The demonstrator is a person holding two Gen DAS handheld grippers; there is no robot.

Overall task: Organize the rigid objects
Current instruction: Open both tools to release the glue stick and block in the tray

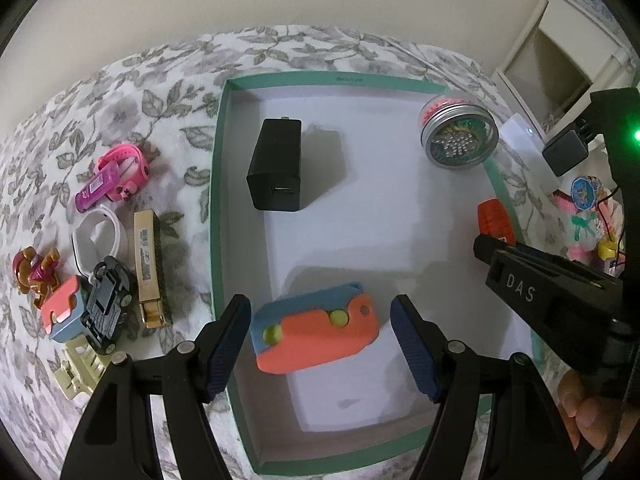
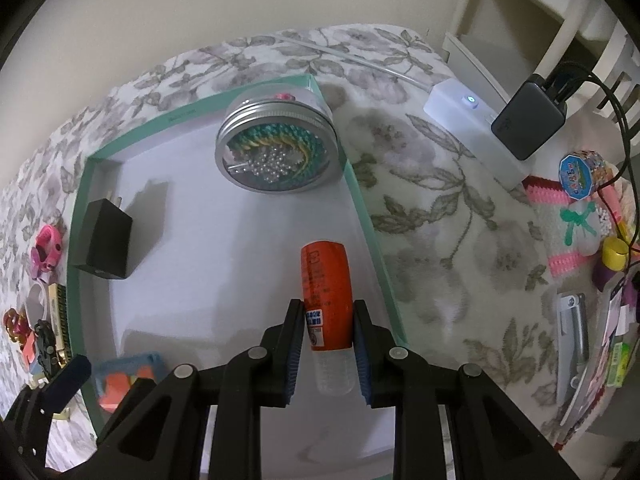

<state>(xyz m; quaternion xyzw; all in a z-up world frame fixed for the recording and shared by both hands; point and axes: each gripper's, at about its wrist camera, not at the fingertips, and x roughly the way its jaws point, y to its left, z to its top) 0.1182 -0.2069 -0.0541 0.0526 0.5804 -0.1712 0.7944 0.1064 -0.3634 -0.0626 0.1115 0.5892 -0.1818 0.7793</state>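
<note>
Trouble lies with my right tongs (image 2: 326,354), clamped on the orange bottle (image 2: 326,292) low over the green box (image 2: 362,216) by its right wall: its round body may roll. My left tongs (image 1: 320,344) gape wide, empty, above the orange-blue toy (image 1: 316,330).

A leaf-patterned blanket (image 1: 168,92) carried a green-rimmed box (image 1: 218,184), scattered toys (image 1: 76,300) and a white power strip (image 2: 472,128)
</note>
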